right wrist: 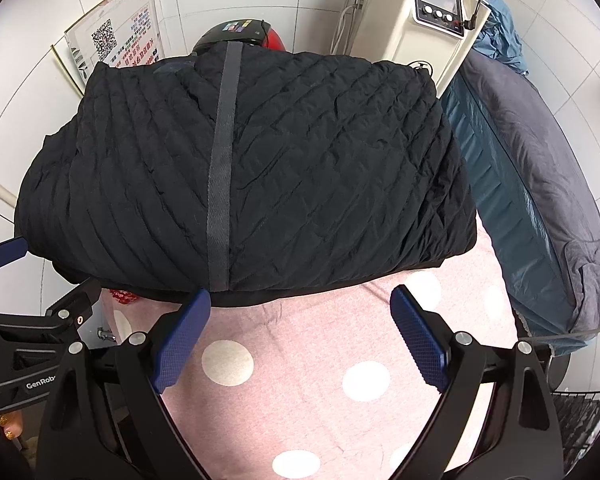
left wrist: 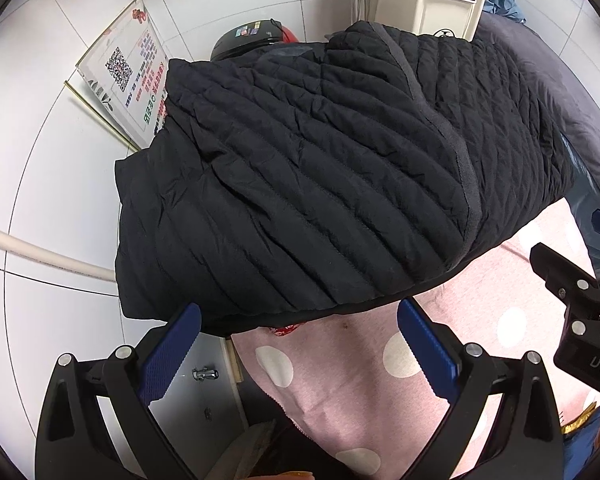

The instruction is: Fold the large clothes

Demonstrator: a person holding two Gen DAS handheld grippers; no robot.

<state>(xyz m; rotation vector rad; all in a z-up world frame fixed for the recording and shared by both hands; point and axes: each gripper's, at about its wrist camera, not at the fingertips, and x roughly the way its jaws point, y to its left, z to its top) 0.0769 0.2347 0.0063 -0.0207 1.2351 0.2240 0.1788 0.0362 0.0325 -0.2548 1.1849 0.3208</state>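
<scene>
A black quilted jacket (left wrist: 320, 168) lies folded into a thick block on a pink polka-dot sheet (left wrist: 360, 392). It also shows in the right wrist view (right wrist: 260, 176), with a grey tape strip running down its middle. My left gripper (left wrist: 300, 320) is open and empty, its blue pads just short of the jacket's near edge at the left corner. My right gripper (right wrist: 300, 304) is open and empty, just in front of the jacket's near edge. The right gripper's body shows at the right in the left wrist view (left wrist: 572, 300).
A grey and teal pillow (right wrist: 540, 184) lies right of the jacket. A cream machine with a screen (right wrist: 420, 20) stands behind it. A glass sign with a QR code (left wrist: 124, 80) leans on the white tiled wall. The sheet (right wrist: 300, 380) drops off at the left.
</scene>
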